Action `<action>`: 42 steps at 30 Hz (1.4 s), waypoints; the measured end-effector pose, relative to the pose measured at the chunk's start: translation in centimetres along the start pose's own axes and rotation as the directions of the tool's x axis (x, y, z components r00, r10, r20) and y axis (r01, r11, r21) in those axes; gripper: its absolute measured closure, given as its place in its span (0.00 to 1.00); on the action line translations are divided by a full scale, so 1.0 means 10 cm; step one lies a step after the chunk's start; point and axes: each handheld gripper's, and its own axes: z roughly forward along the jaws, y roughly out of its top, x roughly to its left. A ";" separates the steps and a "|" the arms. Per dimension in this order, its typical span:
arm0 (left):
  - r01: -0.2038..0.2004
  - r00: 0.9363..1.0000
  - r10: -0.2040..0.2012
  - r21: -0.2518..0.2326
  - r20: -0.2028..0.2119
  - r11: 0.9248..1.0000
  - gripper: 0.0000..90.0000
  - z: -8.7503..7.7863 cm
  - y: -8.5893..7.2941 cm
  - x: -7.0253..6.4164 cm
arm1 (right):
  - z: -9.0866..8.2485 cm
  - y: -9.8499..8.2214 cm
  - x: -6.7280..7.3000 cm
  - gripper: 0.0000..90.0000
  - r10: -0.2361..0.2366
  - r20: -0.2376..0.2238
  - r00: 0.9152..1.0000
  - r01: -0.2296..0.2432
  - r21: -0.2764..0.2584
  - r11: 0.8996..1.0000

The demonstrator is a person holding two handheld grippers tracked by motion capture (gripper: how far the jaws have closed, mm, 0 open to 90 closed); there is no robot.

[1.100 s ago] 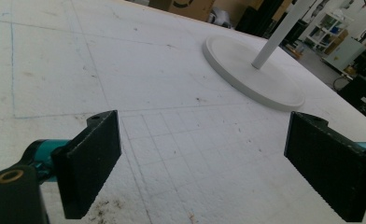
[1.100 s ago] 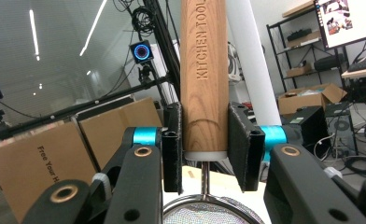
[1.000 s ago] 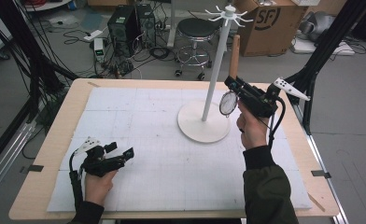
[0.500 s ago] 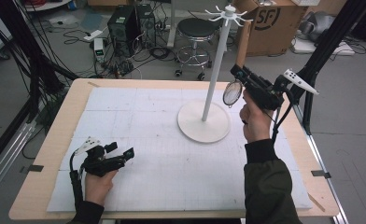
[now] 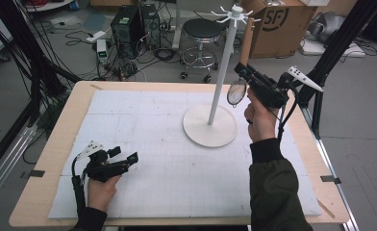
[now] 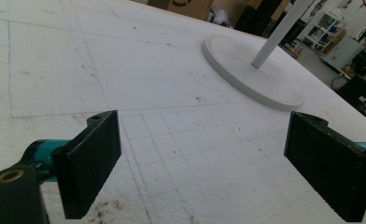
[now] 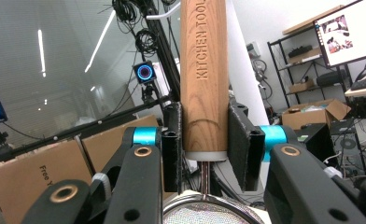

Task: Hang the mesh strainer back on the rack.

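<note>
The left gripper [image 5: 129, 161] rests low on the table [image 5: 47, 144], jaws spread wide around nothing. To its right, the stand [image 5: 223, 67] has its hooks up top. The right gripper [image 5: 241, 72], clamped on the strainer [image 5: 236, 91] by its wooden handle, has risen beside the pole, so hanging it looks close.

One overhead view, two close jaw-level views
</note>
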 end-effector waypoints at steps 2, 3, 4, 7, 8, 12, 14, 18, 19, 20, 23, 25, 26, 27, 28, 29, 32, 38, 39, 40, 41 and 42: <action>0.000 1.000 0.000 0.002 0.001 1.000 0.13 0.00 0.00 0.00 | 0.02 -0.01 -0.01 0.77 -0.009 0.009 1.000 0.009 0.012 1.000; 0.000 1.000 0.000 0.001 0.000 1.000 0.13 0.00 0.00 0.00 | 0.03 -0.02 -0.01 0.77 -0.010 0.012 1.000 0.009 0.015 1.000; 0.002 1.000 -0.002 0.000 0.000 1.000 0.13 0.00 0.00 0.00 | 0.03 -0.03 -0.02 0.77 -0.009 0.015 1.000 0.009 0.020 1.000; 0.002 1.000 -0.002 0.001 0.001 1.000 0.13 0.00 0.00 0.00 | 0.05 -0.04 -0.02 0.77 0.003 0.006 1.000 -0.003 0.017 1.000; 0.003 1.000 -0.003 0.001 0.001 1.000 0.13 0.00 0.00 0.00 | 0.05 -0.04 -0.02 0.77 -0.001 0.007 1.000 0.001 0.023 1.000; 0.005 1.000 -0.005 -0.002 0.001 1.000 0.13 0.00 0.00 -0.01 | 0.06 -0.07 -0.01 0.77 -0.026 0.028 0.999 0.025 0.039 0.999; 0.002 1.000 -0.002 0.001 0.001 1.000 0.13 0.00 0.00 -0.01 | 0.06 -0.07 0.00 0.77 -0.024 0.028 0.999 0.023 0.040 0.999; -0.001 1.000 0.001 0.002 0.002 1.000 0.13 0.00 0.00 -0.01 | 0.06 -0.07 -0.02 0.77 -0.034 0.031 0.999 0.033 0.041 0.999; -0.001 1.000 0.001 0.003 0.002 1.000 0.13 0.00 0.00 -0.01 | 0.06 -0.07 -0.02 0.77 -0.034 0.031 0.999 0.033 0.041 0.999; -0.001 1.000 0.001 0.002 0.001 1.000 0.13 0.00 0.00 -0.01 | 0.06 -0.07 -0.02 0.77 -0.036 0.034 0.999 0.034 0.040 0.999; -0.001 1.000 0.001 0.002 0.000 1.000 0.13 0.00 0.00 -0.01 | 0.06 -0.07 -0.03 0.74 -0.015 0.020 1.000 0.014 0.036 0.999; 0.000 1.000 0.000 0.000 0.001 1.000 0.13 0.00 0.00 -0.01 | 0.06 -0.07 -0.04 0.63 -0.019 0.031 0.999 0.018 0.033 0.999; 0.001 1.000 -0.001 -0.002 0.000 1.000 0.13 0.00 0.00 -0.01 | 0.06 -0.07 -0.06 0.59 -0.012 0.034 0.999 0.011 0.033 0.999; 0.002 1.000 -0.002 -0.002 0.000 1.000 0.13 0.00 0.00 -0.01 | 0.06 -0.07 -0.06 0.59 -0.012 0.034 0.999 0.011 0.033 0.999; 0.002 1.000 -0.002 -0.002 0.000 1.000 0.13 0.00 0.00 -0.01 | 0.06 -0.07 -0.07 0.53 -0.010 0.049 0.999 0.008 0.041 0.999; 0.002 1.000 -0.002 -0.002 0.000 1.000 0.13 0.00 0.00 -0.01 | 0.06 -0.07 -0.07 0.53 -0.010 0.049 0.999 0.008 0.041 0.999; -0.001 1.000 0.001 0.000 0.002 1.000 0.13 0.00 0.00 -0.01 | 0.05 -0.07 -0.08 0.47 -0.005 0.043 0.999 0.003 0.041 0.999; 0.001 1.000 -0.001 -0.004 0.002 1.000 0.13 0.00 0.00 -0.01 | 0.01 -0.10 -0.10 0.32 -0.003 0.075 0.997 -0.002 0.060 0.998; -0.002 1.000 0.002 -0.001 0.003 1.000 0.13 0.00 0.00 -0.01 | -0.01 -0.11 -0.11 0.32 0.005 0.074 0.997 -0.009 0.058 0.998; -0.002 1.000 0.002 -0.002 0.003 1.000 0.13 0.00 0.00 -0.02 | -0.03 -0.13 -0.11 0.31 0.011 0.076 0.997 -0.015 0.059 0.998; 0.000 1.000 0.000 -0.005 0.002 1.000 0.13 0.00 0.00 -0.01 | -0.04 -0.13 -0.11 0.30 0.008 0.081 0.997 -0.013 0.062 0.998; 0.001 1.000 -0.001 -0.006 0.001 1.000 0.13 0.00 0.00 -0.01 | -0.06 -0.14 -0.10 0.29 0.003 0.085 0.996 -0.009 0.070 0.998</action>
